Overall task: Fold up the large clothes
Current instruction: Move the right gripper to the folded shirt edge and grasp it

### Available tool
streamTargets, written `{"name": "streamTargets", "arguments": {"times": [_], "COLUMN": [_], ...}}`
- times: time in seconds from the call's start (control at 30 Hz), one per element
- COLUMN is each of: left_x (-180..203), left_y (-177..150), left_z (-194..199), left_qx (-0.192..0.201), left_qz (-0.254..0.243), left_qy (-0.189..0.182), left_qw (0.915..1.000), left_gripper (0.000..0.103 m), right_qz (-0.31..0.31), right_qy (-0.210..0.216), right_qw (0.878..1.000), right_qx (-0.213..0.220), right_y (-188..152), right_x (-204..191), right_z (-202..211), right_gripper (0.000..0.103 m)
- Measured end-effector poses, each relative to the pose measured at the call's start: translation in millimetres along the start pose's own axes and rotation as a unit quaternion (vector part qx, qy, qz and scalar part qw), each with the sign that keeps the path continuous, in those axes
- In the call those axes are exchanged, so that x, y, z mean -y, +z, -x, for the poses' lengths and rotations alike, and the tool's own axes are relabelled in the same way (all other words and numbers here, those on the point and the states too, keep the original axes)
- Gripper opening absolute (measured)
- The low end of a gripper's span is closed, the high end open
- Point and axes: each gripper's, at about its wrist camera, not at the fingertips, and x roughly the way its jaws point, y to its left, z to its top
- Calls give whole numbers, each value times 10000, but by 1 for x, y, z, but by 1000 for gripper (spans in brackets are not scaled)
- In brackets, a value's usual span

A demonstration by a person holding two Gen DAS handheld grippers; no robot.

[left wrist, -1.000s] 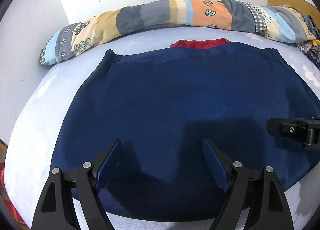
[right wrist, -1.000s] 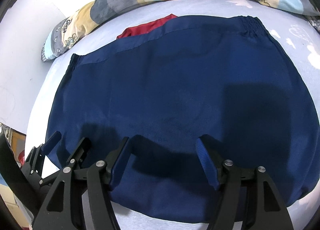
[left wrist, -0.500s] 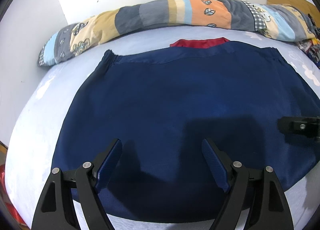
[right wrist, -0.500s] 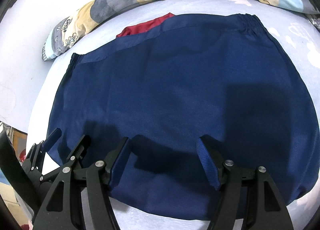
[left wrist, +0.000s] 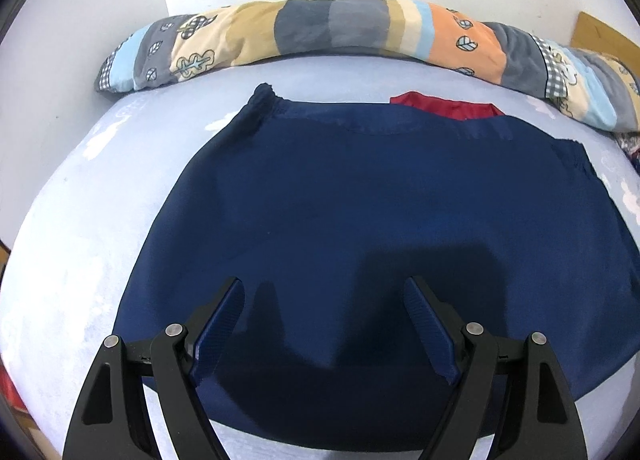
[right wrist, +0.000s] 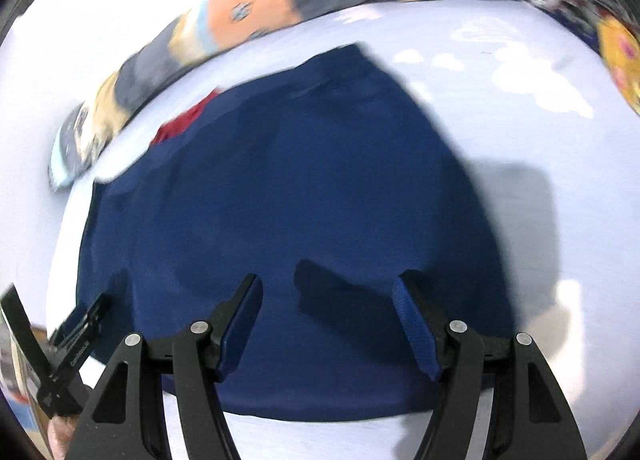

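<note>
Pale blue bed sheet (left wrist: 80, 244) covers the whole surface. Navy garment (left wrist: 360, 199) lies spread flat on it, elastic edge toward the far side, a red cloth (left wrist: 444, 107) peeking out from under that edge. Patchwork rolled quilt (left wrist: 320, 27) runs along the white wall beyond. Left gripper (left wrist: 324, 324) hangs above the garment's near hem, fingers spread wide, nothing between them. Right gripper (right wrist: 326, 324) sits over the garment's right half, fingers likewise apart and empty; that view is motion-blurred.
</note>
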Motion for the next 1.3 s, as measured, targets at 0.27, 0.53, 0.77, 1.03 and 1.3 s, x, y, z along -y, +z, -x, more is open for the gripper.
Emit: {"name": "streamTargets", "arguments": {"times": [0.27,0.53,0.77,1.03,1.3], "left_x": [5,0,2,1,-2], "left_y": [-2,-3,0,0,-1], "left_z": [3,3,2,4,12], "left_qx": [-5,-57,-65,-64,-30], "left_qz": [-100,-89,-133,-44,73], "left_qy": [-148,-170,-194,-194,-303], "left_qw": [9998,9998,9997,9998,9995], "left_gripper": [82,82,82,82,82], "right_qz": [-1278,-1309,-1601,-1959,-2447], "right_qy": [594,431,456,349,1417], "right_qw": [9893,9902,9859,9797,9589], "right_qx": [385,245,-174,243,239], "right_y": [-16,-17,-25,-33,-53], "right_x": [74,75,94,112,107], "right_z": [44,34,11,35,41], "right_gripper": [72,70,16,9,37]}}
